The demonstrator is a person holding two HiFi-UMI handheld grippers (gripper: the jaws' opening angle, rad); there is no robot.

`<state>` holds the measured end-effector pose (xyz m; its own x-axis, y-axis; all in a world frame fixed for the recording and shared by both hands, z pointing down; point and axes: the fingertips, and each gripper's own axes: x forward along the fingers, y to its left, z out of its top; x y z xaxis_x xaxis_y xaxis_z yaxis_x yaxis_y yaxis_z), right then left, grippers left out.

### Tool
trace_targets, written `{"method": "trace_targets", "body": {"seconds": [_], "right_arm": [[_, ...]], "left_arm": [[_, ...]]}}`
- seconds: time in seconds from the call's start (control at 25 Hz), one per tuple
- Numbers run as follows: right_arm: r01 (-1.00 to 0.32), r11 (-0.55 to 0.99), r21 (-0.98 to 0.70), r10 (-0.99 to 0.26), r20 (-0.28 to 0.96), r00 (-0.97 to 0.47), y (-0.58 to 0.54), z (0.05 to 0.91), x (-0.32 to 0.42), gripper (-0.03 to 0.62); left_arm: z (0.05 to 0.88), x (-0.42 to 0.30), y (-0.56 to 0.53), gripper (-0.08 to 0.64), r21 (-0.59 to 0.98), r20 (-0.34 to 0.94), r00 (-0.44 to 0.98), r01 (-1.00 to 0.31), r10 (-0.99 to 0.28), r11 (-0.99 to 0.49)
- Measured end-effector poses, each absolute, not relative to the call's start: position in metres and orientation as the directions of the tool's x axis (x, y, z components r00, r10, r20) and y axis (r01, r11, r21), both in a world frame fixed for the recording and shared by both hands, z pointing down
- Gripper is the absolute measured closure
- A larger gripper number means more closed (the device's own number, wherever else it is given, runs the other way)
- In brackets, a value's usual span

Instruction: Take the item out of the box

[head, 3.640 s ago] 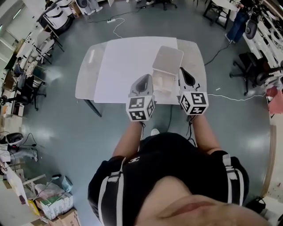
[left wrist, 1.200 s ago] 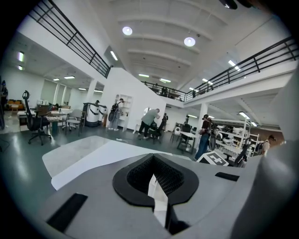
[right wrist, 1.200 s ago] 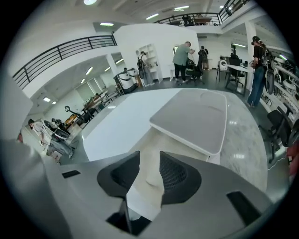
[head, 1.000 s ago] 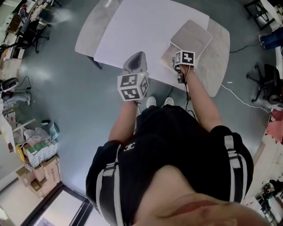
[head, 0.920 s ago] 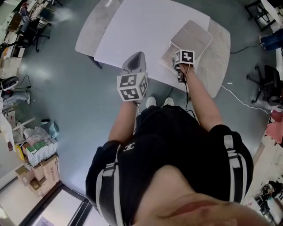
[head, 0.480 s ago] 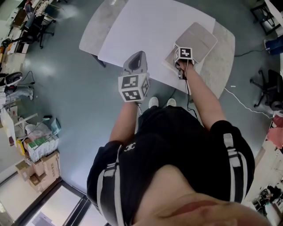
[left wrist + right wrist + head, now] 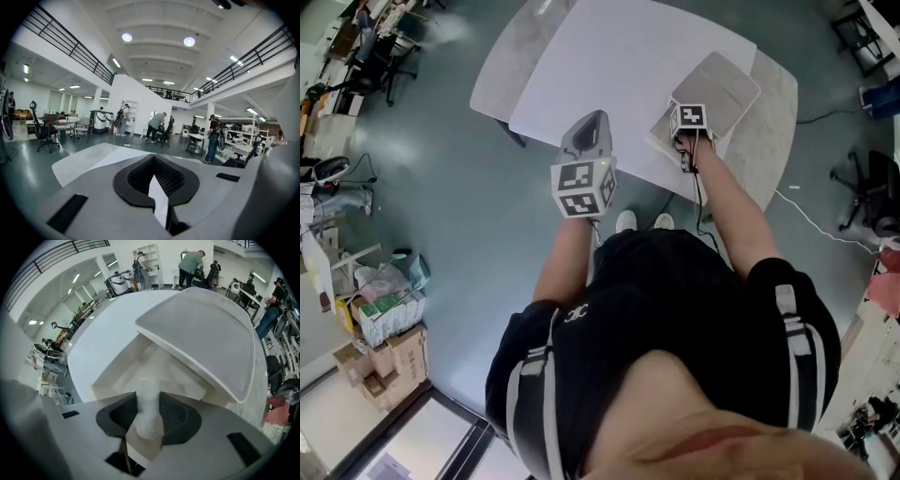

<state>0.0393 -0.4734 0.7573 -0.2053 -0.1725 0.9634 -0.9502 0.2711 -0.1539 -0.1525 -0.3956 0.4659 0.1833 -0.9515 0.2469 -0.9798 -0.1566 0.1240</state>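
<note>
The left forearm (image 7: 567, 258) reaches forward and carries the left tool (image 7: 589, 127) close to level, its jaws drawn together with nothing between them. The right forearm (image 7: 727, 211) stretches further out, and the right tool (image 7: 149, 394) at its end points steeply downward. Its jaws have just been closing and press on a white item (image 7: 149, 411) standing between them.

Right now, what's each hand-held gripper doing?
Left hand-held gripper: closed, empty.
Right hand-held gripper: jaws just closing onto the white item in the box, apparently gripping it.
</note>
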Motion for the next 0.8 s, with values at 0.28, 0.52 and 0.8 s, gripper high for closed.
{"method": "trace_targets", "body": {"seconds": [0.28, 0.52, 0.8], "right_arm": [[-0.923, 0.342, -0.176, -0.270, 0.922, -0.276, -0.466, 0.717, 0.042, 0.449], [-0.893, 0.368, -0.258, -0.446, 0.794, -0.414, -0.476, 0.650, 0.038, 0.451], [-0.893, 0.386, -0.233, -0.737, 0.505, -0.450, -0.494, 0.538, 0.061, 0.459]], "left_arm": [[0.458, -0.137, -0.402, 0.546, 0.125, 0.233, 0.230, -0.971, -0.945, -0.206], [0.450, -0.123, -0.408, 0.546, 0.117, 0.224, 0.263, -0.963, -0.938, -0.242], [0.438, -0.103, -0.417, 0.546, 0.091, 0.199, 0.295, -0.955, -0.934, -0.282]]}}
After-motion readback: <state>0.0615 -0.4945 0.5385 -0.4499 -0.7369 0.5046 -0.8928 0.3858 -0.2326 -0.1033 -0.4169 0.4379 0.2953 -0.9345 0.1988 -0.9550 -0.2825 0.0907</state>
